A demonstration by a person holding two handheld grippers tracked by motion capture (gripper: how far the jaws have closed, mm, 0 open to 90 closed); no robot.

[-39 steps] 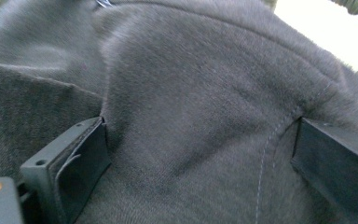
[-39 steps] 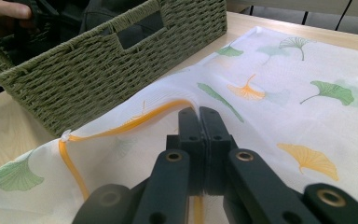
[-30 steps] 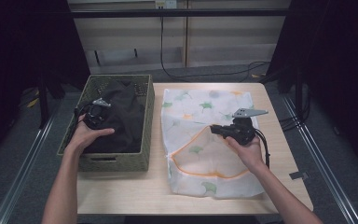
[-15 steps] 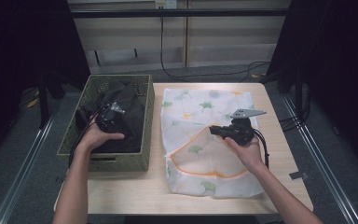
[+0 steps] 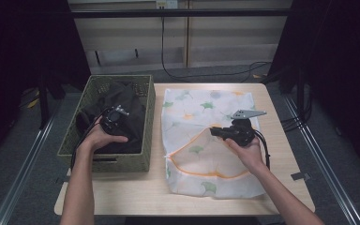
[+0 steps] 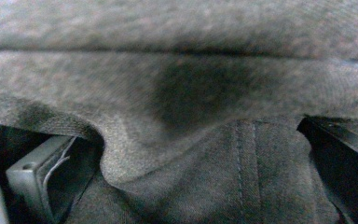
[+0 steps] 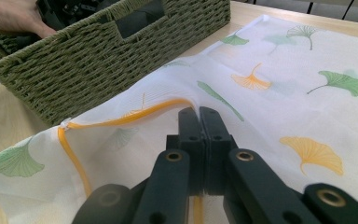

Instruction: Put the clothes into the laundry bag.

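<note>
Left gripper [image 5: 117, 117] lower; basket's [image 5: 143, 143] dark cloth [image 6: 182, 140]

bench [image 5: 281, 154]: light wood top, rectangular, lit from above
floor [image 5: 215, 75]: grey, darker toward both sides
back wall [image 5: 136, 40]: pale panels, low dark rail across the top
cables [image 5: 206, 75]: black, hang down the wall and run along the floor
rails [image 5: 23, 173]: metal, on the floor both sides of the bench
sides: dark, no detail
</note>
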